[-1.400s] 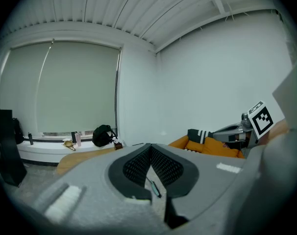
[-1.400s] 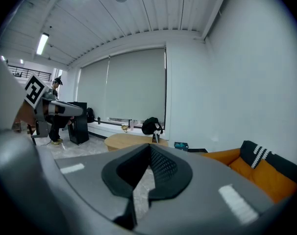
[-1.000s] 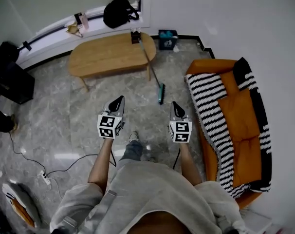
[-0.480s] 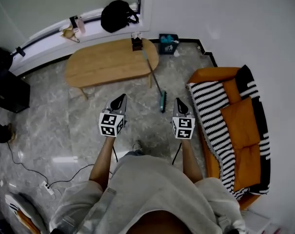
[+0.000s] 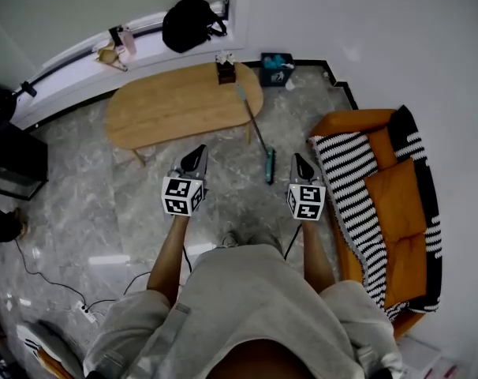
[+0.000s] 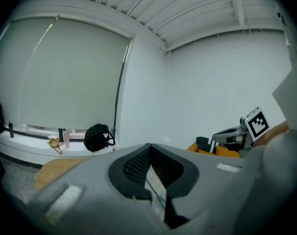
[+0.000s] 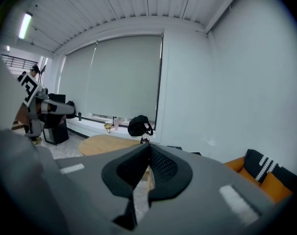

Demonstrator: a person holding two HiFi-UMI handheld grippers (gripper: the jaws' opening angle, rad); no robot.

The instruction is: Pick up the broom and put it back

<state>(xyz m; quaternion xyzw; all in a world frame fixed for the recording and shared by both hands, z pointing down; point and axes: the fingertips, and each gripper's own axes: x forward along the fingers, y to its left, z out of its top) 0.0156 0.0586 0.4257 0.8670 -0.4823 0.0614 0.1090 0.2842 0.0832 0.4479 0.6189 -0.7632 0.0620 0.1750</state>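
Looking down from the person's head, two hand-held grippers reach forward over a grey marble floor. The left gripper has its jaws clenched together, tips meeting, with nothing between them. The right gripper is clenched the same way and is also empty. The broom stands ahead of them, touching neither, in the gap between the two. Its thin handle leans tilted against the right end of an oval wooden table. Its teal head rests on the floor, nearer the right gripper. A small dark box sits on the table near the handle's top. At the right is an orange sofa draped with a black-and-white striped blanket. A black bag lies on the window ledge beyond the table
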